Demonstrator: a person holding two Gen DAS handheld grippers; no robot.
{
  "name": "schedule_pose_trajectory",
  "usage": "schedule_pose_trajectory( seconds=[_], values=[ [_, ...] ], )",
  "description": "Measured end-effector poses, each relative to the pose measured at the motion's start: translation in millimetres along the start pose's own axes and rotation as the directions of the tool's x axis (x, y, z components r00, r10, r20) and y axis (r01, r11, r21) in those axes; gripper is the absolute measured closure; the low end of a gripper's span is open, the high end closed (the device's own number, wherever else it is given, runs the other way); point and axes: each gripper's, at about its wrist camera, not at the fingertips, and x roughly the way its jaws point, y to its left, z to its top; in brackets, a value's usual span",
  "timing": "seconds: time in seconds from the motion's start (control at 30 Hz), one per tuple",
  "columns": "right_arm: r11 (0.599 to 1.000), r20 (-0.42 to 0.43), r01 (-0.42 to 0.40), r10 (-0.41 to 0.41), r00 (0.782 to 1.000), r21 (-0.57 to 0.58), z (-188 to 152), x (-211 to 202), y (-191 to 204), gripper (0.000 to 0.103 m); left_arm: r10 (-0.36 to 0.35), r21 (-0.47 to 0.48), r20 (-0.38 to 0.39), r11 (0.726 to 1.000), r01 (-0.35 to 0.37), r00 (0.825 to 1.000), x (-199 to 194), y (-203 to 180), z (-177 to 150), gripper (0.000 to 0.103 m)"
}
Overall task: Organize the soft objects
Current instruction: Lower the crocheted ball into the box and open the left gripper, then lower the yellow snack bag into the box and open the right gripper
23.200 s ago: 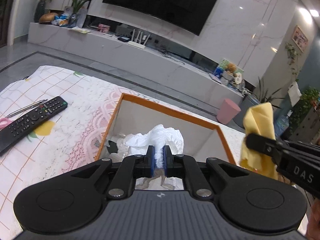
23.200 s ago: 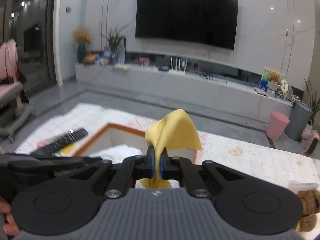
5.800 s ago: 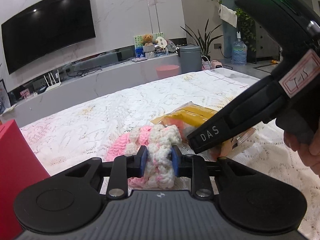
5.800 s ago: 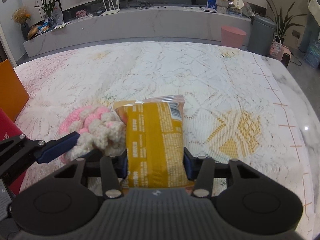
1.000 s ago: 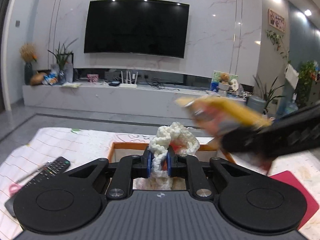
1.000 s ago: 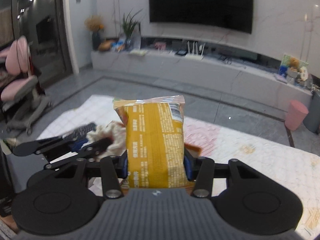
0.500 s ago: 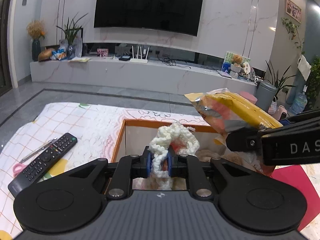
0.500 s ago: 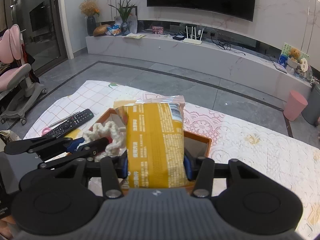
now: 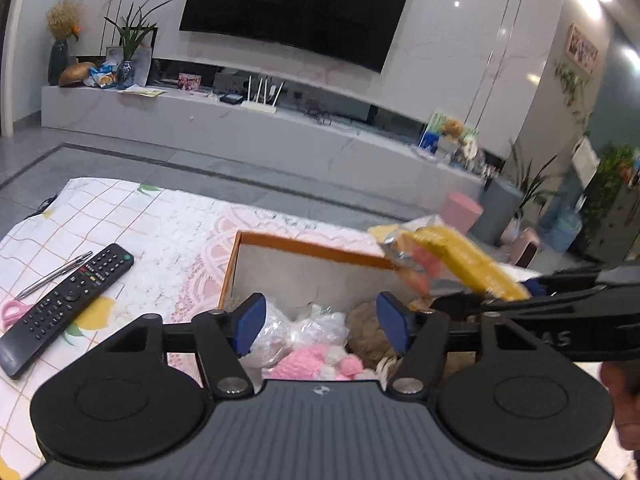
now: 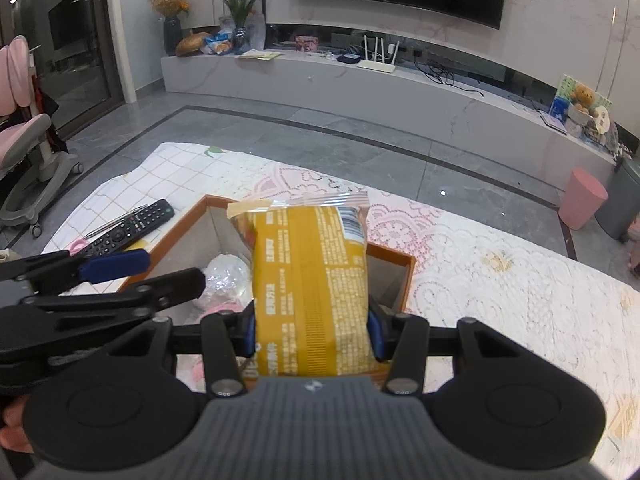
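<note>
My left gripper (image 9: 320, 322) stands with its blue pads well apart and nothing between them; the jaws have just been opening. Directly beneath, low centre of the left wrist frame, the pink-and-white crocheted piece (image 9: 316, 362) lies in the orange-rimmed box (image 9: 304, 246), on top of the white plastic-wrapped bundle (image 9: 296, 330) and beside a brown furry item (image 9: 370, 334). My reading: it lies there because I let go right over the opening, so it would drop among the other soft things.

My right gripper (image 10: 312, 334) is clamped on the yellow snack packet (image 10: 310, 276), pads pressing its two long edges near the lower end, so the packet stands upright ahead of the fingers. It hangs over the box's right half, centre of the right wrist frame, not yet inside. Held by the sides, it should fall flat once freed.

Pose: both tools tilt downward toward the box. The left one enters the right wrist frame from the left edge, side by side with the right. The remote control (image 9: 66, 306), a pen (image 9: 54, 274) and pink scissors (image 9: 10, 312) stay on the tablecloth (image 9: 168, 224), left of the box, apart from it.
</note>
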Motion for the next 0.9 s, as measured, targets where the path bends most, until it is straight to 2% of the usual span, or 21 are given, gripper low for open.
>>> schedule_pose_trajectory(
  seconds=[0.17,0.27,0.37,0.43,0.53,0.6,0.73,0.9],
  values=[
    [1.0,-0.016,-0.001,0.001,1.0,-0.016,6,9,5,0.054,-0.022,0.055,0.026,0.998,0.021,0.999,-14,3,3,0.027],
    [0.999,-0.076,-0.026,0.024,0.997,-0.027,10,28,11,0.054,-0.005,0.066,0.066,0.998,0.001,0.998,-23,8,5,0.027],
    [0.998,-0.141,-0.024,0.015,0.99,-0.063,10,50,24,0.054,0.014,0.04,0.097,0.999,-0.018,0.995,-26,18,8,0.027],
    [0.996,-0.165,-0.044,0.031,0.986,-0.074,4,54,33,0.054,0.017,0.007,0.089,1.0,-0.018,0.996,-24,26,11,0.027],
    [0.996,-0.137,-0.087,0.081,0.987,-0.038,-12,40,43,0.054,0.042,0.005,0.094,0.999,-0.042,0.995,-24,32,13,0.027],
    [0.989,-0.161,-0.138,0.129,0.979,-0.045,-26,27,50,0.054,0.064,0.006,0.097,0.998,-0.065,0.993,-23,33,14,0.027],
    [0.974,-0.172,-0.168,0.142,0.975,-0.151,-45,-8,65,0.054,0.05,-0.001,0.078,0.999,-0.051,0.996,-23,34,13,0.027],
    [0.968,-0.171,-0.225,0.204,0.964,-0.111,-39,-19,74,0.054,0.068,-0.015,0.092,0.998,-0.067,0.993,-31,37,13,0.027]
  ],
)
